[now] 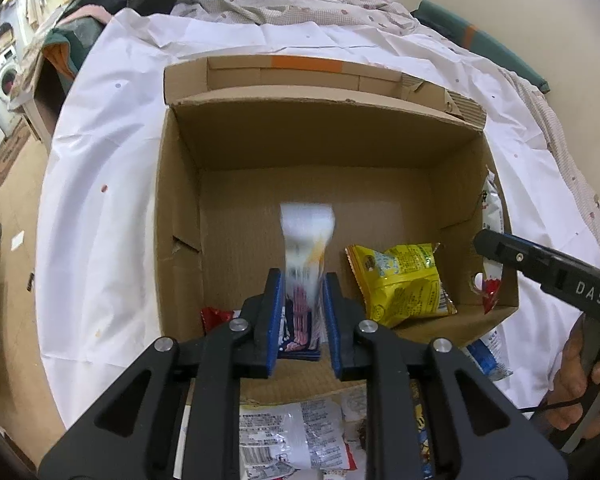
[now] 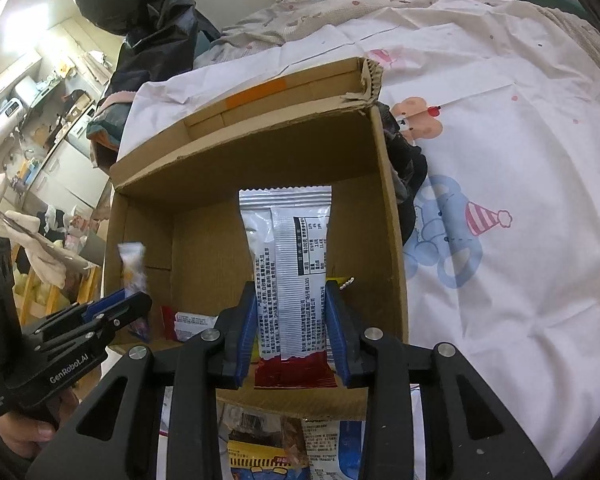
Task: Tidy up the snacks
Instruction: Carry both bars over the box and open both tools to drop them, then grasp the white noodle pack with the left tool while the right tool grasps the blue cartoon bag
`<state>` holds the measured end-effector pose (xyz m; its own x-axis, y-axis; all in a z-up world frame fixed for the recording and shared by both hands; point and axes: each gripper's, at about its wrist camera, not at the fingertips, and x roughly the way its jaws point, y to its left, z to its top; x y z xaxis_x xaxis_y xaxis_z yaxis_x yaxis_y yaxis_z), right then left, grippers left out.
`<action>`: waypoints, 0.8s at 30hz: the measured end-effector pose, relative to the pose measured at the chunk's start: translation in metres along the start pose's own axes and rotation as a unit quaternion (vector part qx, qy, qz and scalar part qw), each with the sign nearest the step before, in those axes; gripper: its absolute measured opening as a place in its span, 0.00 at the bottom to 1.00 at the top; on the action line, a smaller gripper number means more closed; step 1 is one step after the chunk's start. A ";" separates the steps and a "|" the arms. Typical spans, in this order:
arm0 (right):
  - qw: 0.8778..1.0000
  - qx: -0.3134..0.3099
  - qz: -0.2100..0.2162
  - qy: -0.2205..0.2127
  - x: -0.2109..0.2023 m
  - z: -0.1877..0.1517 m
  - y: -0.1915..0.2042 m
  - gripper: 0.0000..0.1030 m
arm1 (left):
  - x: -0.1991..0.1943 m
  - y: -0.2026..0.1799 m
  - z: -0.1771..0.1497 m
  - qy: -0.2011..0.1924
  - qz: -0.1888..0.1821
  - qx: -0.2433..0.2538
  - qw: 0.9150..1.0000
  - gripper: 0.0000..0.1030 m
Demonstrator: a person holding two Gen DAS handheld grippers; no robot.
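1. The bed [image 2: 520, 240] takes up most of the room I can see, covered by a white sheet printed with cartoon bears, with a rumpled blanket [image 1: 300, 4] bunched at its far end.
2. An open cardboard box [image 1: 180, 240] sits on the sheet, flaps up, a strip of orange tape on its far flap. Everything below is placed against this box.
3. Inside the box, toward its right wall, a yellow snack bag [image 1: 400, 280] lies tilted on the floor. A small red packet [image 1: 216, 316] lies at the near left corner of the box floor.
4. Over the near part of the box, the left claw [image 1: 300, 312] is closed on a slim white snack packet [image 1: 306, 236] with a dark printed lower end; the packet stands upright between the blue pads and looks blurred.
5. Just to the right of it, also above the near edge of the box, the right claw [image 2: 292, 332] grips a silver snack pouch [image 2: 288, 264] with a red bottom edge, its printed back facing me; the pouch stands upright and reaches up in front of the box's far wall.
6. Outside the box, in front of its near wall, more snack packets [image 1: 284, 440] lie loose on the sheet.
7. A hand [image 1: 580, 380] holds the right claw's handle, to the right of the box.
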<state>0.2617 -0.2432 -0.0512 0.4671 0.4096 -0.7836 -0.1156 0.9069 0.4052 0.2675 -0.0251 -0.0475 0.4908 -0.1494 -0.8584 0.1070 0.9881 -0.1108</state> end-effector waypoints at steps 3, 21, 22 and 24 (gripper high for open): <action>1.000 0.005 0.004 -0.002 0.000 0.000 -0.002 0.34 | -0.004 -0.001 0.001 -0.007 0.006 0.005 1.000 0.27; 1.000 0.003 0.013 -0.015 -0.007 0.004 0.003 0.81 | -0.021 0.003 -0.001 -0.034 0.004 0.002 0.999 0.77; 1.000 0.003 0.014 -0.016 -0.008 0.004 0.003 0.81 | -0.024 0.003 -0.003 -0.041 0.004 0.005 0.999 0.77; 0.999 0.009 0.021 -0.026 -0.015 0.004 0.005 0.81 | -0.030 0.003 -0.005 -0.054 0.007 0.003 0.999 0.77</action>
<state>0.2577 -0.2449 -0.0353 0.5068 0.4410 -0.7408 -0.1205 0.8871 0.4456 0.2486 -0.0170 -0.0243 0.5827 -0.1391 -0.8007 0.1049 0.9899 -0.0957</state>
